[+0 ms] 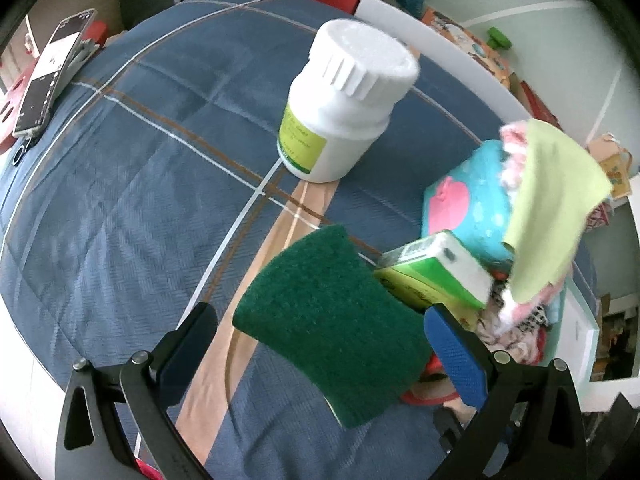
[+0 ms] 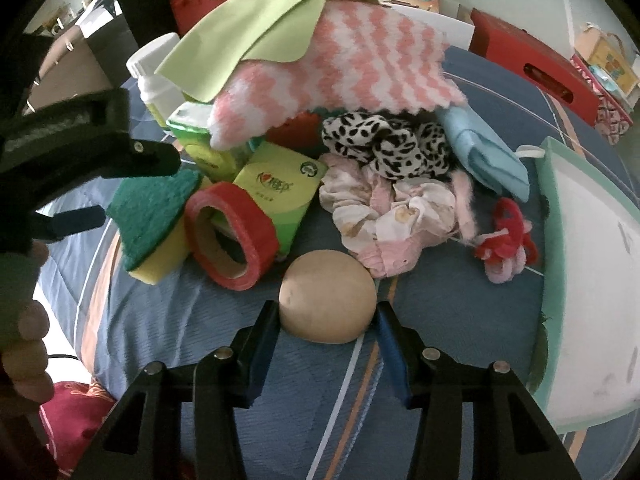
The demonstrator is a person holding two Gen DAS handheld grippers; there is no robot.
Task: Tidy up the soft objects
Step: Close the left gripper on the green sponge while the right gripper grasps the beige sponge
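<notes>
My left gripper [image 1: 320,332] is open with its jaws on either side of a green-topped yellow sponge [image 1: 332,320], which lies on the blue bedspread [image 1: 120,200]; the sponge also shows in the right wrist view [image 2: 154,216]. My right gripper [image 2: 328,320] has its jaws against both sides of a tan ball [image 2: 328,296] on the bed. Beyond it lie a spotted scrunchie [image 2: 384,144], a pale pink scrunchie [image 2: 380,216], a pink-and-white cloth [image 2: 344,68], a light green cloth [image 2: 256,24], a blue cloth [image 2: 484,152] and red-pink fuzzy wire [image 2: 504,240].
A white pill bottle [image 1: 344,100] stands on the bed. A red tape roll [image 2: 232,236], green tissue packs [image 2: 280,196] and a teal bowl [image 1: 468,208] lie in the pile. A white tray with a teal rim [image 2: 592,280] lies at right. A phone on a stand [image 1: 48,76] is far left.
</notes>
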